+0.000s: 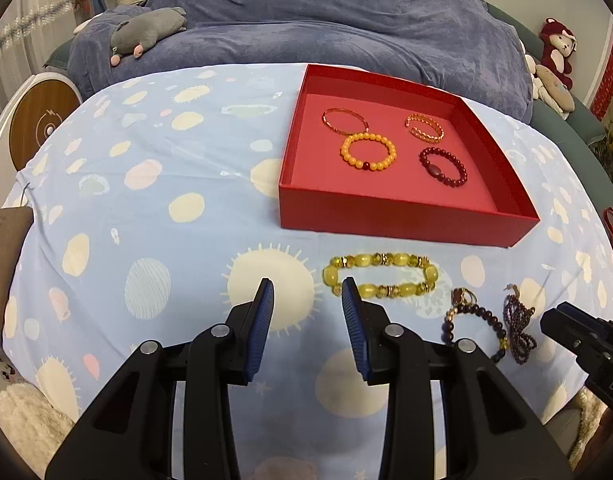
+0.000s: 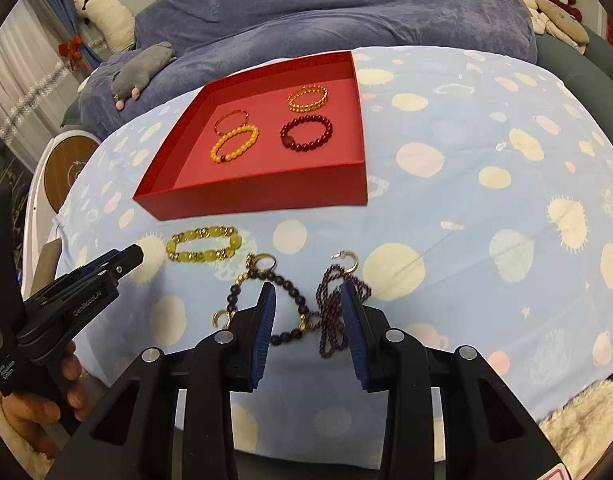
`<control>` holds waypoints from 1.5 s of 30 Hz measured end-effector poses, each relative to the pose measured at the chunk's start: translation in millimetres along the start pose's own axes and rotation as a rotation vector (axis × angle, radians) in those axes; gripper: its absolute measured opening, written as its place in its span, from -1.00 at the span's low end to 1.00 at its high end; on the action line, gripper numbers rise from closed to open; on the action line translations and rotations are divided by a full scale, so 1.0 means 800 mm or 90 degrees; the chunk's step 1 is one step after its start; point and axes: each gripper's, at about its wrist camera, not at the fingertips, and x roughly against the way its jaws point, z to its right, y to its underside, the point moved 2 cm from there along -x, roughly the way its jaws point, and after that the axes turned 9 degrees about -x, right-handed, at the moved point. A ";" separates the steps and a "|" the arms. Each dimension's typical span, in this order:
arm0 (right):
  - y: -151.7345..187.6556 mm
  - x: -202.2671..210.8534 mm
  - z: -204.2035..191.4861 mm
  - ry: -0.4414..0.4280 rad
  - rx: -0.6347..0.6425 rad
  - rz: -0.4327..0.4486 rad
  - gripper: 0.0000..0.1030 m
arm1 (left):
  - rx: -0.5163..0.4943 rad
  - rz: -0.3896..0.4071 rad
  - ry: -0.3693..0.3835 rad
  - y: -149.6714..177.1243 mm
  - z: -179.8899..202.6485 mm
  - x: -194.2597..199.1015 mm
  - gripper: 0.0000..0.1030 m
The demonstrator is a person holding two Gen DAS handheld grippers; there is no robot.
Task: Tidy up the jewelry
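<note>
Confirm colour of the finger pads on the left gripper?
Blue ribbed pads on black arms, jaws open; left wrist view shows them best.

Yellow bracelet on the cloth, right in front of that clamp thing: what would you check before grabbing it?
1. Left hand-held gripper open: ok.
2. Yellow bracelet lying apart from the other loose pieces: ok.
3. Bracelet centred between the fingers: not ok, it sits to the right.
4. Red box has bare floor left: ok.
5. Right hand-held gripper out of the way: ok, it hangs open over the dark bead bracelet.
</note>
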 end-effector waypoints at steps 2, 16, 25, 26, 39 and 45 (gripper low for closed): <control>0.012 -0.001 -0.003 -0.007 0.004 -0.012 -0.35 | -0.004 -0.003 0.002 0.010 0.004 0.002 -0.34; 0.048 -0.033 -0.012 -0.016 0.022 -0.054 -0.35 | -0.007 -0.011 0.003 0.042 0.011 -0.004 -0.30; 0.038 -0.045 -0.007 -0.009 0.014 -0.044 -0.35 | -0.003 -0.012 0.009 0.044 0.010 -0.007 -0.29; 0.036 -0.046 -0.008 -0.008 0.016 -0.041 -0.35 | -0.003 -0.013 0.009 0.044 0.010 -0.007 -0.29; 0.014 -0.060 -0.010 0.016 0.019 -0.013 -0.53 | 0.009 -0.009 0.014 0.040 0.008 -0.009 -0.15; 0.011 -0.066 -0.017 0.035 0.052 -0.001 -0.60 | 0.019 -0.005 0.016 0.030 0.005 -0.012 -0.14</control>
